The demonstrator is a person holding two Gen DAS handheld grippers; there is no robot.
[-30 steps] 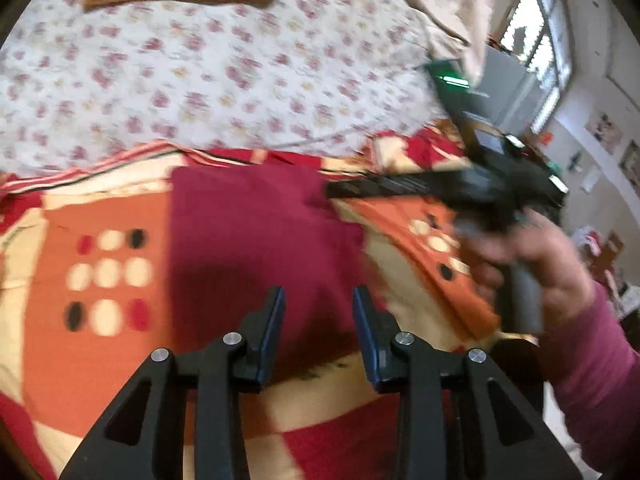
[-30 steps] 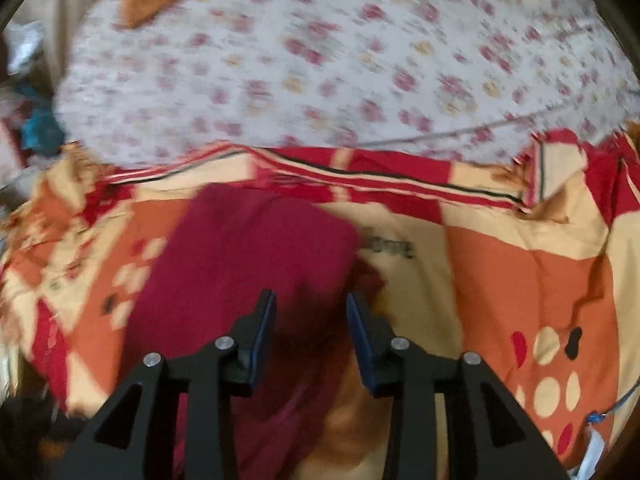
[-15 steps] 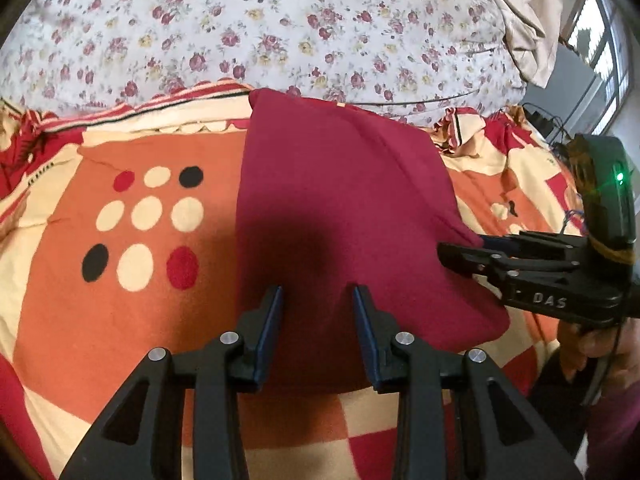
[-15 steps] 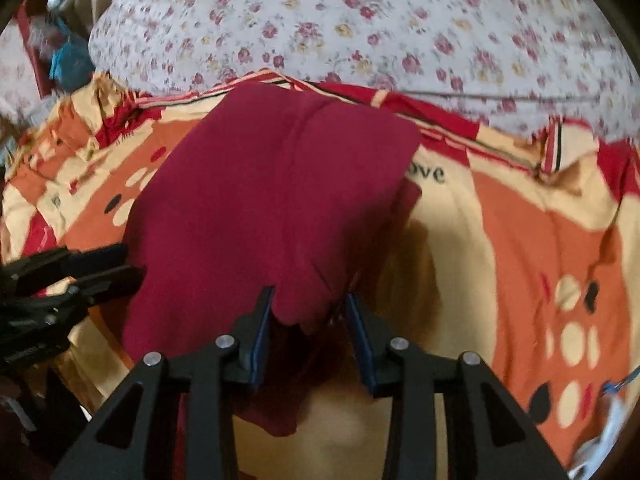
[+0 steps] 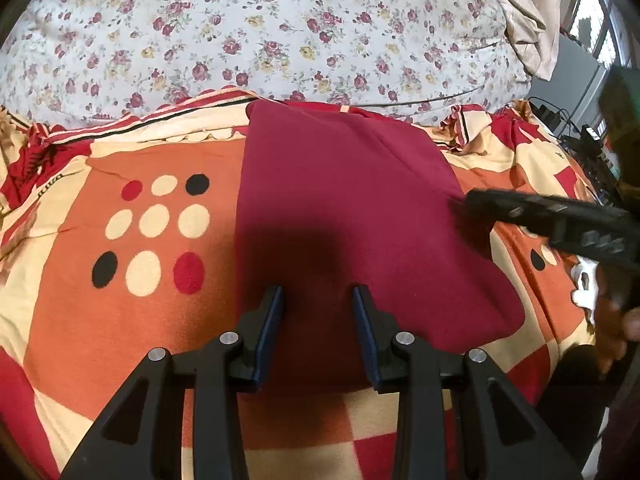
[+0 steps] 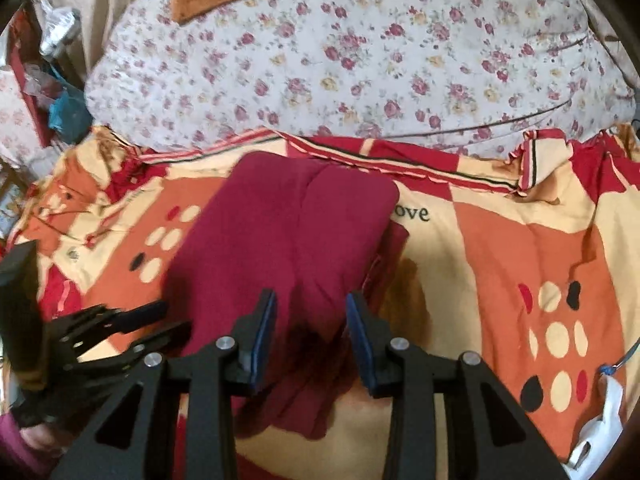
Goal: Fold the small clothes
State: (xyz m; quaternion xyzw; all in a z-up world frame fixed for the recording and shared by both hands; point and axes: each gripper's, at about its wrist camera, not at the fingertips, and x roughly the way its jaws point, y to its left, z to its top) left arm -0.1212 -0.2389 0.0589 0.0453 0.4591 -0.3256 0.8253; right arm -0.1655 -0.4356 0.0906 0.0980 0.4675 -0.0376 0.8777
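Folded maroon garment on a patterned blanket, a gripper at each side.

The maroon garment (image 5: 344, 200) lies folded on the orange, red and cream blanket (image 5: 132, 304), its far end near the blanket's far edge by the floral bedding (image 5: 256, 32). The left gripper (image 5: 318, 300) and the right gripper (image 6: 310, 304) hover over its near end, jaws apart, clamping nothing.

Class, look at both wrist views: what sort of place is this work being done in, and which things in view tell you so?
Most likely a bedroom in a home. The maroon garment lies on a patterned blanket spread like bedding, a large floral quilt or pillow is heaped behind it, and a window shows at the edge.
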